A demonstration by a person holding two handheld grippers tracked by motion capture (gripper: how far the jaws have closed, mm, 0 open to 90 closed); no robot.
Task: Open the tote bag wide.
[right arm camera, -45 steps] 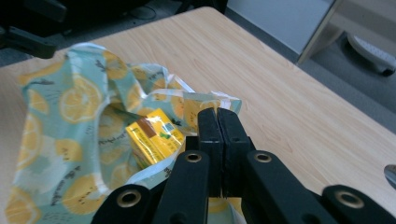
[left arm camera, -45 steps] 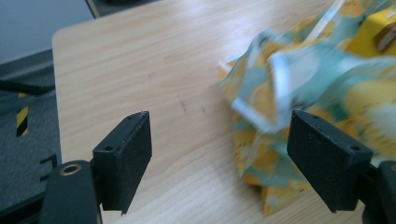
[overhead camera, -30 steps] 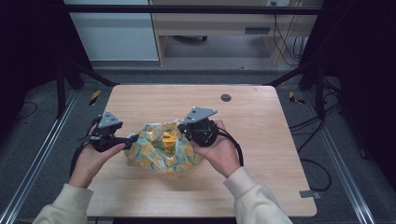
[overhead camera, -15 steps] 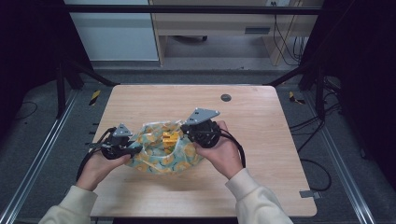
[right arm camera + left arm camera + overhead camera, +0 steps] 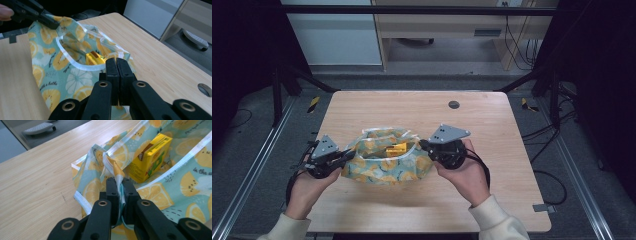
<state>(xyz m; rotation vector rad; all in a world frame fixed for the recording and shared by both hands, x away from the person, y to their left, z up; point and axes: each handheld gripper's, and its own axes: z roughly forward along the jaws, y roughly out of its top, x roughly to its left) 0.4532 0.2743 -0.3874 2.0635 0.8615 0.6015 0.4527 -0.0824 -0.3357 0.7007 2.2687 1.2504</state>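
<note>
The bag [image 5: 387, 162] lies on the surface [image 5: 492, 130], its mouth pulled open by left tongs [image 5: 119, 185], just clamped on one rim, and right tongs [image 5: 116, 65] clenched on the other; the carton [image 5: 150, 157] is inside, so closing seems left.

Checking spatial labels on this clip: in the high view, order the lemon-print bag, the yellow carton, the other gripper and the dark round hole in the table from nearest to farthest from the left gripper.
1. Lemon-print bag: pinched at its near end by the left gripper.
2. Yellow carton: inside the bag, mid-table.
3. Right gripper: shut on the bag's far end.
4. Dark round hole: beyond, toward the table's back edge.
</note>
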